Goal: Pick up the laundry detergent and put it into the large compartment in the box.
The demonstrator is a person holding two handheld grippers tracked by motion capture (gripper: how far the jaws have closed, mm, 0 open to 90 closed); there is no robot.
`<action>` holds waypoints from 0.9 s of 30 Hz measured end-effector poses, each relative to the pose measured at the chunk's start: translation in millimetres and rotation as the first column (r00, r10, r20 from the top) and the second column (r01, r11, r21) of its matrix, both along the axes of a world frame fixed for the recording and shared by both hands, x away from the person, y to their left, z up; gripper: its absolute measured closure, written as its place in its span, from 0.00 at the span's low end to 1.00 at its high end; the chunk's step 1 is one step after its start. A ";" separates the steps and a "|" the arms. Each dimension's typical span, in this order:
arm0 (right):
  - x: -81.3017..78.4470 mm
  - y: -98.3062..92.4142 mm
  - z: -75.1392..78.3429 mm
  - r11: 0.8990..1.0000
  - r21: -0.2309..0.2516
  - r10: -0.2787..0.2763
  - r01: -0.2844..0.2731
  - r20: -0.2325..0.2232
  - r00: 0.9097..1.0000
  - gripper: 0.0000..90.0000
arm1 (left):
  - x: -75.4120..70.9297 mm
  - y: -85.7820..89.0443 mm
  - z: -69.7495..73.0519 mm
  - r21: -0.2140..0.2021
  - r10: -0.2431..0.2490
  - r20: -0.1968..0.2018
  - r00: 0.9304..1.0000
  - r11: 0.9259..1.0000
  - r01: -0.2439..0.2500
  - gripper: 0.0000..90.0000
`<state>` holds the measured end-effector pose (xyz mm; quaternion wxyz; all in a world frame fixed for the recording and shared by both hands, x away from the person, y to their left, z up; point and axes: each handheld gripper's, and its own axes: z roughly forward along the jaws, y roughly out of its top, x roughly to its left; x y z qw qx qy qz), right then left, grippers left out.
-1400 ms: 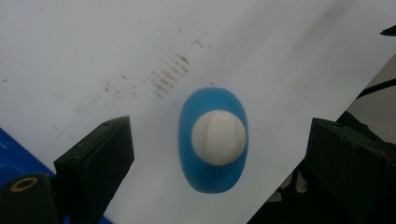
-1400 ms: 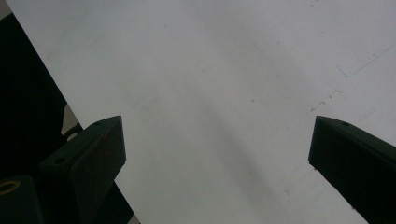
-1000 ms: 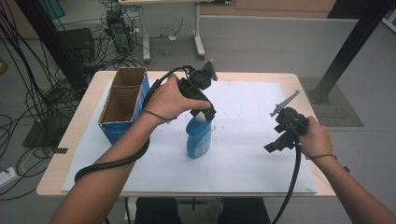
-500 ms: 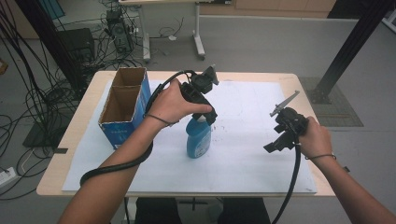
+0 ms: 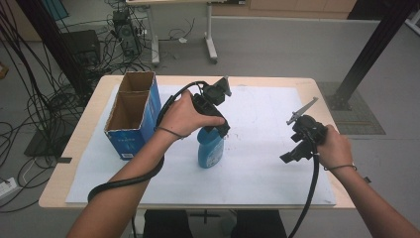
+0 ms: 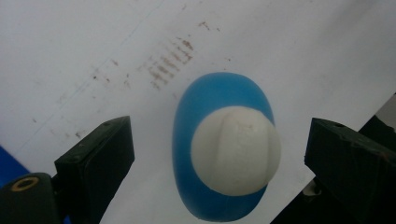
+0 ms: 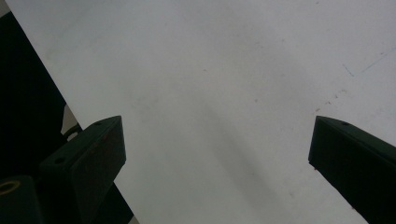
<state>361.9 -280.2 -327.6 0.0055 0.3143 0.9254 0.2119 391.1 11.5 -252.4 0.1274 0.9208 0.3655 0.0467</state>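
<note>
White paper sheet (image 5: 257, 163): covers most of the desk (image 5: 89, 134); the landmark for what follows is the blue bottle (image 5: 210, 147) standing upright on it, a little left of the sheet's middle.
Right hand-held gripper (image 5: 292, 154): nearest the person's edge, well apart from the bottle on its right, held above bare paper; in the right gripper view its jaws stand wide apart with nothing between them.
Right hand (image 5: 335, 148): wrapped round that gripper's handle, cable trailing back toward the person.
Blue bottle, from above: in the left gripper view its white cap (image 6: 236, 156) sits over the blue shoulder, brown smudges (image 6: 168, 65) on the paper just beyond it.
Left hand-held gripper (image 5: 221, 130): directly over the bottle's top, pointing down; jaws spread wide, one on each side of the cap, neither touching it, holding nothing.
Left hand (image 5: 185, 115): grips that gripper just above and left of the bottle, hiding the bottle's top in the high view.
Cardboard box (image 5: 131, 114): blue-sided, open-topped, two compartments, near the bottle on its left, at the sheet's left edge.
Beyond the desk: cables (image 5: 44, 89) and another table's legs (image 5: 210, 29) on the floor, far behind the bottle.
</note>
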 end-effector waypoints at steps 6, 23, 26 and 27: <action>-1.2 0.1 -0.5 1.000 0.004 -0.007 0.007 -0.002 1.000 0.04 | 0.8 0.9 -8.2 0.007 0.002 -0.004 1.000 1.000 -0.002 0.10; -0.8 1.0 -3.3 1.000 -0.005 0.002 -0.002 -0.005 1.000 0.04 | 1.6 -2.0 -24.0 0.013 0.000 -0.017 1.000 1.000 0.000 0.10; -0.7 1.2 -3.3 1.000 -0.004 0.000 -0.001 -0.007 1.000 0.04 | 1.9 -3.1 -25.2 0.011 -0.004 -0.019 1.000 1.000 0.004 0.10; -0.7 1.2 -3.3 1.000 -0.004 0.000 -0.001 -0.007 1.000 0.04 | 1.9 -3.1 -25.2 0.011 -0.004 -0.019 1.000 1.000 0.004 0.10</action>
